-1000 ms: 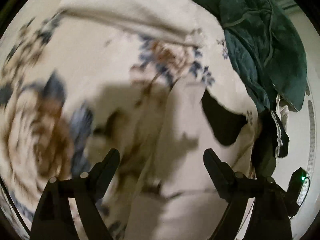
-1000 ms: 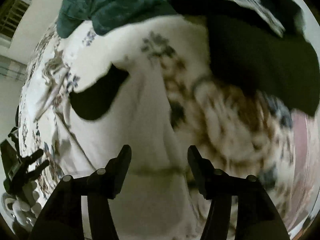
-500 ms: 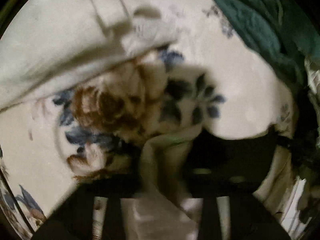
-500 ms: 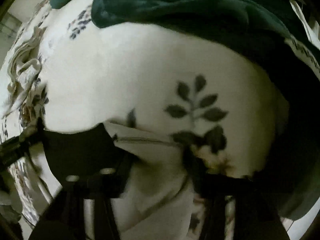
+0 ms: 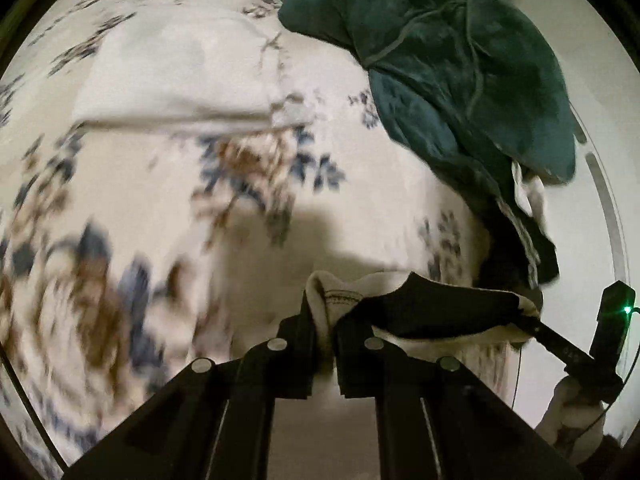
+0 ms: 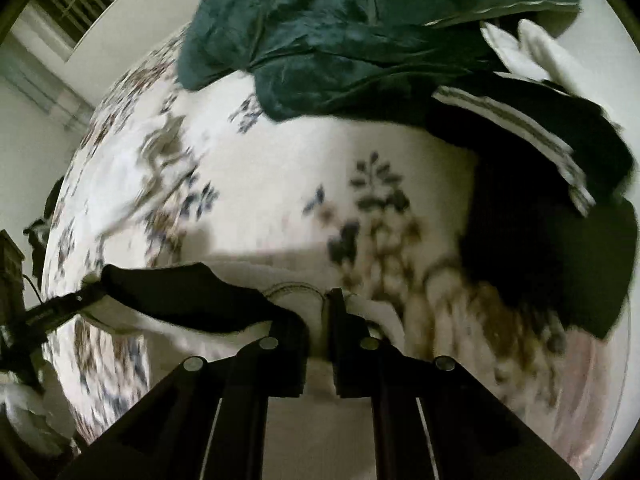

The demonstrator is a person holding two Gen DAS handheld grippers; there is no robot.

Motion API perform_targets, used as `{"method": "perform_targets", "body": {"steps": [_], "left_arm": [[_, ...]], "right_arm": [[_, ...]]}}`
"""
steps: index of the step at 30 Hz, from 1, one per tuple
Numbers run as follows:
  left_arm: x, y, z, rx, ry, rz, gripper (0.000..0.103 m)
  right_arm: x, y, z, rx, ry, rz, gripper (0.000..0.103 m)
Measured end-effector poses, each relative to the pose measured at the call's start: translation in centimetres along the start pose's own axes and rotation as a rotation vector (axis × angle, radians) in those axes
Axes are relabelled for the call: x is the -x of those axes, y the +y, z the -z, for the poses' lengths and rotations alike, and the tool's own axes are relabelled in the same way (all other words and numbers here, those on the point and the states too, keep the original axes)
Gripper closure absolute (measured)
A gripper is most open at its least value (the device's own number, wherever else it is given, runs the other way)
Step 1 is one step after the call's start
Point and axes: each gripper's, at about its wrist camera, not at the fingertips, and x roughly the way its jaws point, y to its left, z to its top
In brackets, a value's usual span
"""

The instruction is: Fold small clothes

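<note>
A: Left wrist view: our left gripper (image 5: 326,320) is clenched on the cream garment (image 5: 340,300) hem at 6 o'clock, above the floral bedsheet (image 5: 180,200).

B: Right wrist view: our right gripper (image 6: 318,312) pinches what appears to be the same garment.

A: Risk: uneven pulling slips the hem; the green blanket (image 5: 460,60) at 1 o'clock may snag.

Left wrist view: the garment (image 5: 420,312) spans the lower centre to lower right of the frame, stretched between the left gripper (image 5: 322,320) at bottom centre and the right gripper (image 5: 536,322) at lower right. The bedsheet (image 5: 180,200) lies beneath, filling the left and centre. A blanket (image 5: 460,72) occupies the upper right, lying on the sheet. A folded cloth (image 5: 172,88) lies at upper left.

Right wrist view: the striped garment (image 6: 540,152) lies at right, below the blanket.
</note>
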Motion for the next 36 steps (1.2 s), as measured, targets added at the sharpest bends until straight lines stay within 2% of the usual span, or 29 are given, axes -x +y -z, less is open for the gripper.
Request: {"method": "perform_targets", "body": {"steps": [2,4,6,9,11,12,13,14,16,18,20,25,29,32,33,34,35,36], "left_arm": [[1.0,0.5,3.2,0.012,0.026,-0.002,0.097],[1.3,1.6,6.9,0.053,0.086,0.003,0.097],[0.1,2.1,9.8,0.071,0.138,-0.017,0.097],[-1.8,3.5,13.6,0.108,0.222,-0.019,0.093],[-2.8,4.7,15.7,0.163,0.282,0.02,0.092],[-2.8,5.3,16.5,0.208,0.294,0.038,0.089],[-2.4,5.6,16.8,0.231,0.288,0.053,0.08],[-1.8,5.7,17.1,0.246,0.281,0.065,0.058],[-0.7,6.0,17.4,0.274,0.271,0.072,0.025],[0.3,6.6,17.4,0.317,0.24,0.101,0.025],[0.4,6.9,17.0,0.339,0.231,0.108,0.025],[-0.7,6.8,14.7,0.36,0.208,0.089,0.025],[-3.6,6.6,13.0,0.327,0.208,0.048,0.025],[-6.2,6.5,11.7,0.29,0.225,0.011,0.025],[-7.0,6.6,11.2,0.283,0.23,0.01,0.025],[-7.5,6.6,11.0,0.279,0.235,0.002,0.025],[-7.8,6.7,10.9,0.274,0.243,-0.003,0.025],[-8.2,6.8,10.7,0.266,0.252,0.002,0.025]], "right_arm": [[2.1,-0.3,3.8,0.014,0.002,-0.003,0.093],[3.0,-1.1,8.0,0.008,0.033,-0.018,0.093],[3.0,-1.6,11.1,0.009,0.07,-0.014,0.093],[1.4,-3.0,15.9,0.019,0.158,0.015,0.093],[-0.3,-4.2,18.3,0.001,0.236,0.018,0.092],[-1.0,-4.8,19.4,-0.005,0.28,0.018,0.09],[-1.7,-5.3,20.2,-0.01,0.327,0.019,0.085],[-2.0,-5.7,20.9,-0.017,0.362,0.013,0.082],[-1.7,-6.5,21.8,-0.029,0.402,0.001,0.061],[-0.7,-7.3,22.2,-0.047,0.408,-0.027,0.056],[0.4,-8.1,22.2,-0.08,0.394,-0.052,0.056],[2.6,-11.2,20.2,-0.286,0.294,-0.17,0.055],[1.5,-13.1,19.2,-0.425,0.263,-0.224,0.055],[-1.3,-13.7,19.1,-0.474,0.305,-0.208,0.055],[-2.2,-13.8,19.4,-0.489,0.314,-0.217,0.06],[-2.5,-13.6,19.4,-0.489,0.306,-0.212,0.08],[-2.6,-13.4,19.5,-0.472,0.298,-0.192,0.09],[-2.7,-13.3,19.5,-0.44,0.291,-0.148,0.095]]}}
